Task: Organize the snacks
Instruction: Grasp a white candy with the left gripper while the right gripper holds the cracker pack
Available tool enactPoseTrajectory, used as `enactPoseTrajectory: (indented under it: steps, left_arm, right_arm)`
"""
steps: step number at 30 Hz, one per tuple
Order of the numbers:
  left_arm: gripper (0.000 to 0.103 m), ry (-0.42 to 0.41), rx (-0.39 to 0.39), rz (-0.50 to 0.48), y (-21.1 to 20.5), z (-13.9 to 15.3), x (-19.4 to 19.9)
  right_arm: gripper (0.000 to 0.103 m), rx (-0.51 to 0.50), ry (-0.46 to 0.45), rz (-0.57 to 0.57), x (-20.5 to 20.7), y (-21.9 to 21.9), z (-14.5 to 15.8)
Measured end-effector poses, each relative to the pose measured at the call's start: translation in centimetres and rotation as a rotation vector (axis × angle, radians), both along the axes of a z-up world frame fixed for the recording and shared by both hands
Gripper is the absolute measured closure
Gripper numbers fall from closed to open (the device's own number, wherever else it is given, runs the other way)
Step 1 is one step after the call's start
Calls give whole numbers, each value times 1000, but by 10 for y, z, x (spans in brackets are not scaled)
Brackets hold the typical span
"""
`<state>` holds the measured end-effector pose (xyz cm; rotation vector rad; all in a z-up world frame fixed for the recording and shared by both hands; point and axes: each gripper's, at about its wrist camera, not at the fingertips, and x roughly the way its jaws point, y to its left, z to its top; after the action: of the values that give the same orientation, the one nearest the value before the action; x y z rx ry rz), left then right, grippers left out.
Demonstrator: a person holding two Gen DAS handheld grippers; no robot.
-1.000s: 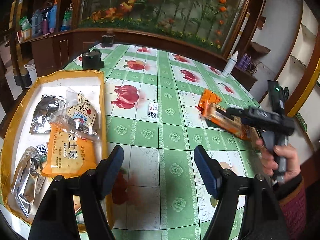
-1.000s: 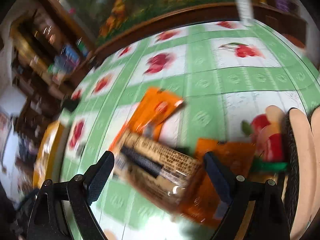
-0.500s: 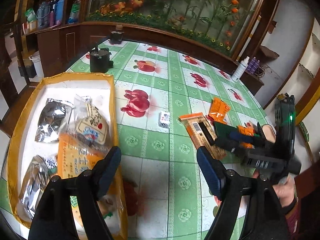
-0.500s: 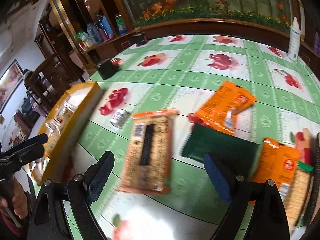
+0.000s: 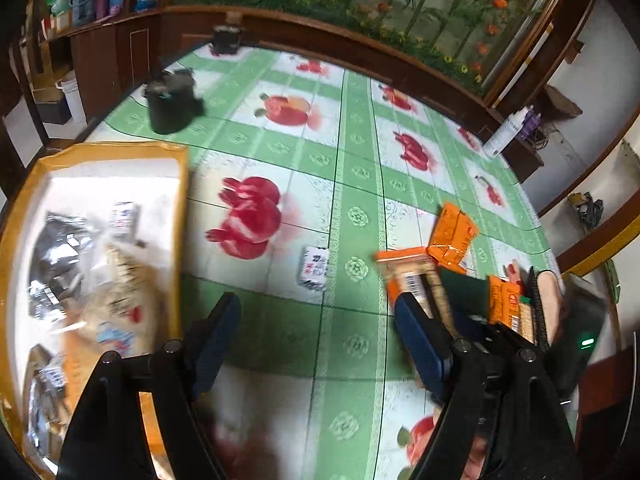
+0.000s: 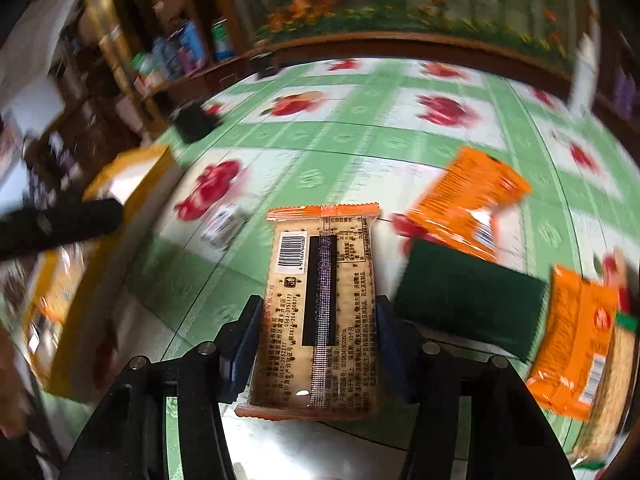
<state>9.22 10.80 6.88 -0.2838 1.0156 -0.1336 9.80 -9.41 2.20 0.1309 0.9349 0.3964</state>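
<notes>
Blurring smeared the yellow tray (image 5: 182, 216) and the snacks in it, so their labels could not be read. The right gripper (image 6: 316, 336) was clamped on a cracker packet (image 6: 322, 300) above the green tablecloth (image 6: 320, 148). The left gripper (image 5: 316, 334) hung spread wide, holding nothing. Only the right wrist view showed the packet's barcode.

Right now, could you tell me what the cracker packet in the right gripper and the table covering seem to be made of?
Cracker packet: apparently thin clear plastic film with orange crimped ends; crackers show through.
Table covering: probably glossy vinyl or oilcloth, judging by its printed pattern and bright sheen.
</notes>
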Motion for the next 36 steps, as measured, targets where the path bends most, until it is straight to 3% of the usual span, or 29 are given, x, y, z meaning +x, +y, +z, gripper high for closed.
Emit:
enactPoseTrajectory:
  steps: [3,8,12,15,17,18,25,30,36]
  left_arm:
    - [25,17,28,-20,-15,-11,14]
    - [28,10,148,-13,-31,-26,33]
    - [58,23,185,-24,-37,-37,41]
    - [61,40,166,-26,-38,-49,45]
    - [73,10,188,-21,-41,-49,42]
    - [84,6,182,-23,-41,-50,41]
    - [85,-88,116,-7,-35,-53,18]
    - [85,-162,122,-10,-31,-40,6]
    - [85,-182,129,-37,-31,-34,6]
  right_arm:
    - [44,57,25,-35,5,-17,-1]
    - [44,50,28,-55,5,-19,0]
    - [44,39,25,-53,4,-15,0]
    - [44,43,27,-50,3,-15,0]
    - [44,46,27,-44,3,-15,0]
    - [44,45,26,-41,2,-14,0]
    - [44,20,-18,6,-8,-2,8]
    - [44,20,-50,25,-15,6,14]
    - [44,35,-56,-11,-14,-1,16]
